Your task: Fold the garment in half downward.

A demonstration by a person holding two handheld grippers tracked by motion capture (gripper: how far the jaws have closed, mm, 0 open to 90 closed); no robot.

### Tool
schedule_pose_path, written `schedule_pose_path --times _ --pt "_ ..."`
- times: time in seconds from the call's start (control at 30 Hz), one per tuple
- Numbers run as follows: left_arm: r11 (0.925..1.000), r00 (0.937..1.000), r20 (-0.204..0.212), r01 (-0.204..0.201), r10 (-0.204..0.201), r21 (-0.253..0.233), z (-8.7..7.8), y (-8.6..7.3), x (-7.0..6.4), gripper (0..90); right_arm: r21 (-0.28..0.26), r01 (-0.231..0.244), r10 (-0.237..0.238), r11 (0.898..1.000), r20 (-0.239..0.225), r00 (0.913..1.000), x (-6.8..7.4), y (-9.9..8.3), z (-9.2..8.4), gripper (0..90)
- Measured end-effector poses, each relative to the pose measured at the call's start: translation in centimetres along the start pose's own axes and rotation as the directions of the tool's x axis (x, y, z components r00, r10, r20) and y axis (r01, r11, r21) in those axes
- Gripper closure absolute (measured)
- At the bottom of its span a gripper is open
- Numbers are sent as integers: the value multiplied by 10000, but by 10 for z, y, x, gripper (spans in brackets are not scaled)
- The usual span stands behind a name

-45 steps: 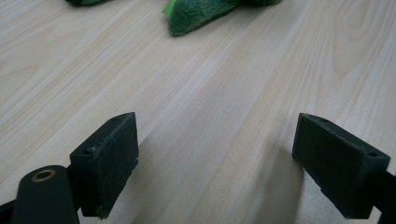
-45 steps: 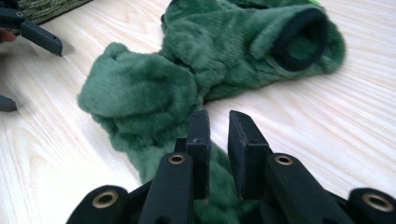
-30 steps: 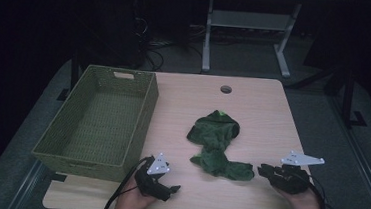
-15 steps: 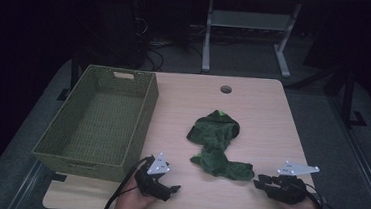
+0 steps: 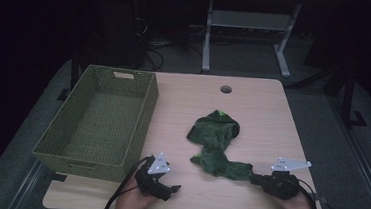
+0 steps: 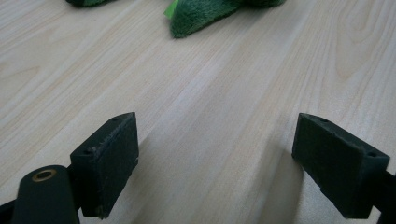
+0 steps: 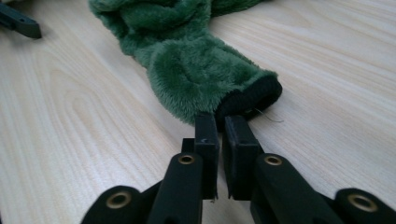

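A green plush cloth lies crumpled on the wooden table, and its near end finishes in a black cuff. My right gripper rests low on the table at that end. Its jaws have just been closing, and in the right gripper view they stand almost together, pinching the cuff's edge at their tips. My left gripper lies near the front edge, left of the cloth. In the left gripper view it is open wide over bare wood, with the cloth farther off.
A woven green basket stands on the left half of the table, and nothing shows inside it. A round cable hole sits near the far edge. Past the table, a metal frame stands on the dark floor.
My right hand has slid a little left, bringing its gripper up to the cloth's near end. The left hand and the cloth have stayed where they were.
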State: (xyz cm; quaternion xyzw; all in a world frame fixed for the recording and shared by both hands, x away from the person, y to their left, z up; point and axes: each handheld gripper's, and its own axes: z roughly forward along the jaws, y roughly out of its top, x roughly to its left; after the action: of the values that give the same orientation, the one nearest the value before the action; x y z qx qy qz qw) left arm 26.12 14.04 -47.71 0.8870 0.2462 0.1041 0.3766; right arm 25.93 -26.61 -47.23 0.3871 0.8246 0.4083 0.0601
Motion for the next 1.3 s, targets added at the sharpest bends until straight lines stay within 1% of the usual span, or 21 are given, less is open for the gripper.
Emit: schedule_pose_path --times 0.07,0.1,0.2,0.37,0.43,0.47,0.5,0.53,0.57,0.63,0.73,0.87,0.9,0.97,1.03,1.07,1.1,1.13,1.17,1.23,1.3 --pt "10000 10000 -4 5 -5 3 0 0 0 138 -16 211 -211 9998 -23 9998 0 1 -2 857" --pt "10000 10000 -1 9 -9 0 0 0 0 138 -118 262 -262 9996 -1 9997 1 3 -4 856" --pt "10000 10000 14 27 -27 0 0 0 0 138 -159 383 -383 9991 7 9993 2 5 -6 856" --pt "10000 10000 19 37 -37 7 0 0 0 139 -410 692 -699 9968 -149 9974 3 14 -11 856" --pt "10000 10000 19 35 -35 9 0 0 0 138 -466 727 -735 9963 -155 9972 4 16 -12 857" --pt "10000 10000 18 36 -36 11 0 0 0 138 -605 778 -792 9951 -197 9967 6 18 -14 857" --pt "10000 10000 18 34 -34 12 0 0 0 138 -630 809 -823 9947 -201 9964 7 20 -15 856" --pt "10000 10000 18 34 -34 12 0 0 0 138 -630 809 -823 9947 -201 9964 7 20 -15 856" --pt "10000 10000 18 32 -32 14 0 0 0 138 -673 939 -955 9933 -205 9952 9 23 -15 856" --pt "10000 10000 20 38 -38 7 1 1 0 138 -727 964 -983 9927 -236 9949 11 25 -16 857" --pt "10000 10000 22 34 -34 2 1 1 0 138 -900 1211 -1242 9886 -299 9918 16 33 -15 856" --pt "10000 10000 24 36 -36 1 1 1 0 138 -893 1351 -1389 9868 -367 9896 19 38 -14 856" --pt "10000 10000 23 33 -33 2 1 1 0 138 -982 1533 -1580 9833 -425 9865 21 43 -13 856" --pt "10000 10000 24 31 -31 7 1 1 0 138 -1059 1723 -1779 9793 -462 9830 23 48 -11 856" --pt "10000 10000 23 35 -35 4 1 1 0 138 -1105 1881 -1946 9759 -507 9796 25 53 -9 855" --pt "10000 10000 23 33 -33 9 1 1 0 138 -1105 1881 -1946 9759 -507 9796 25 53 -9 855" --pt "10000 10000 23 38 -38 0 1 1 0 138 -1141 2047 -2119 9722 -550 9757 27 58 -7 854" --pt "10000 10000 23 39 -39 0 1 1 0 138 -1141 2047 -2119 9722 -550 9757 27 58 -7 854" --pt "10000 10000 21 87 -87 -41 1 1 0 138 -1130 2154 -2234 9700 -643 9726 29 62 -4 854" --pt "10000 10000 17 65 -65 -26 1 1 0 138 -1142 2208 -2294 9686 -686 9709 30 64 -2 852" --pt "10000 10000 23 70 -70 -28 1 1 0 138 -1188 2363 -2468 9644 -836 9654 33 71 3 851"
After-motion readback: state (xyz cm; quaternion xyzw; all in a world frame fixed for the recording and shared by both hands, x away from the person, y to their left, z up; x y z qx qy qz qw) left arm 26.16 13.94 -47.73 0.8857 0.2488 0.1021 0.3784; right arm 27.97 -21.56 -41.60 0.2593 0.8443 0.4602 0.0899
